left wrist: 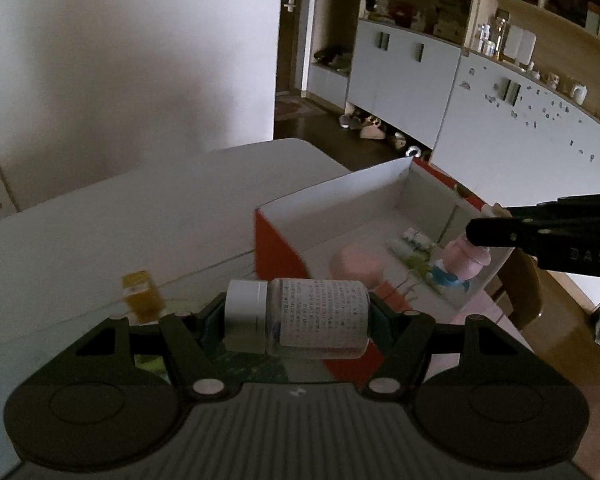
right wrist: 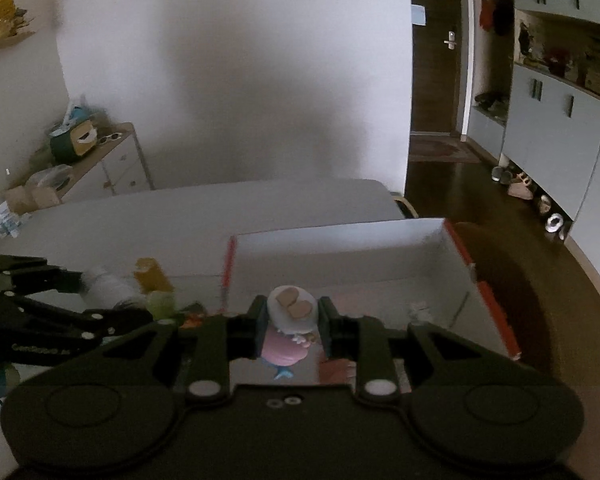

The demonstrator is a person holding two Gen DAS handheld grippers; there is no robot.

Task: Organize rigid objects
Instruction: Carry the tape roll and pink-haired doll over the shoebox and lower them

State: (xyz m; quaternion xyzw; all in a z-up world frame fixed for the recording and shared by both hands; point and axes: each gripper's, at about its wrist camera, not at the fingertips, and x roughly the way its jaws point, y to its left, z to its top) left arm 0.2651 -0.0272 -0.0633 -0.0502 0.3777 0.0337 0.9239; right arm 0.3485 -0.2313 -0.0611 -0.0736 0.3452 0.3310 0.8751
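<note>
Left tool (left wrist: 296, 312) clamped on bottle (left wrist: 300, 316), lying sideways, just short of red box (left wrist: 276, 240). Right tool (right wrist: 290, 330) nearly closed, gripping figurine (right wrist: 290, 328) above box interior. Amber jar (left wrist: 142, 294) on table (left wrist: 100, 220).

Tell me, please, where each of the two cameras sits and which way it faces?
Left wrist view: rides on the left claw, facing forward and down over the table at the box; the claw grips a bottle, and the right claw enters from the right.
Right wrist view: rides on the right claw, tilted down at the box; it grips a figurine.
Both show the box, table, figurine and amber jar.
</note>
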